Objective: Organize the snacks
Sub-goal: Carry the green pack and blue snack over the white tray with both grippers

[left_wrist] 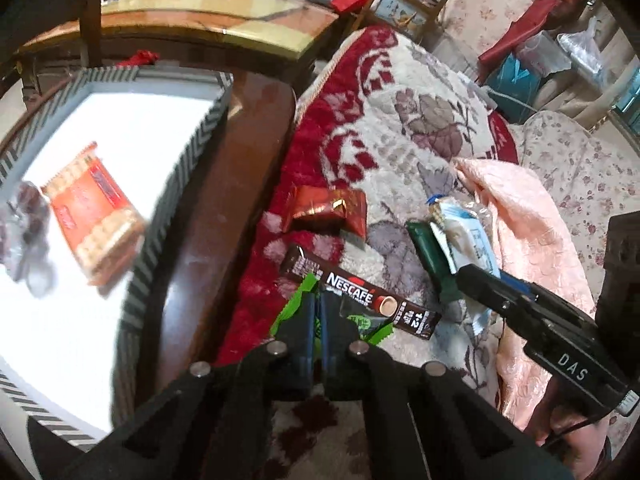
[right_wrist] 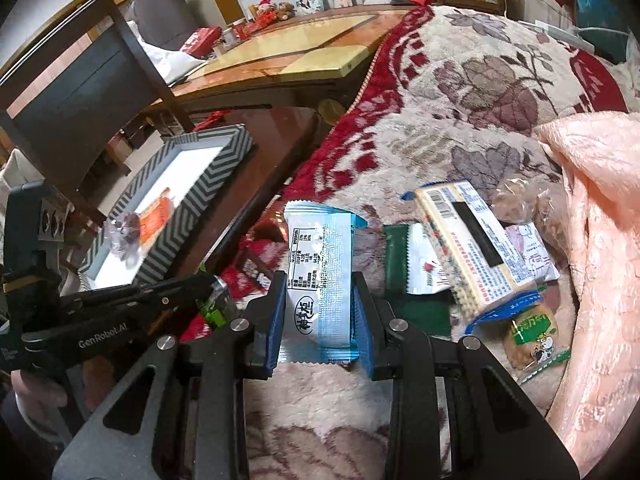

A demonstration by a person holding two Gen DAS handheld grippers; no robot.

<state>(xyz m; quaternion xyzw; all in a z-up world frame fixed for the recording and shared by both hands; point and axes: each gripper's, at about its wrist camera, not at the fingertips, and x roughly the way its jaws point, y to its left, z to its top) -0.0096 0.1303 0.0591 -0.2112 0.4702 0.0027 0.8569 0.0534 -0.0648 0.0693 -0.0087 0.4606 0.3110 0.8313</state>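
— So how far along?
— Two snacks in the tray (left_wrist: 180, 184). Left gripper (left_wrist: 318, 312) clenches a green packet (left_wrist: 296, 304), right gripper (right_wrist: 320, 308) a blue packet (right_wrist: 320, 272); more lie on the blanket (right_wrist: 460, 128).

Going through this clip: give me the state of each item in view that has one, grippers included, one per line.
left gripper: shut on the green packet.
right gripper: shut on the blue-and-white packet, held clear of the blanket.
tray: holds an orange packet and a clear-wrapped dark snack.
Nescafé stick: lying flat on the blanket.
red packet: lying on the blanket.
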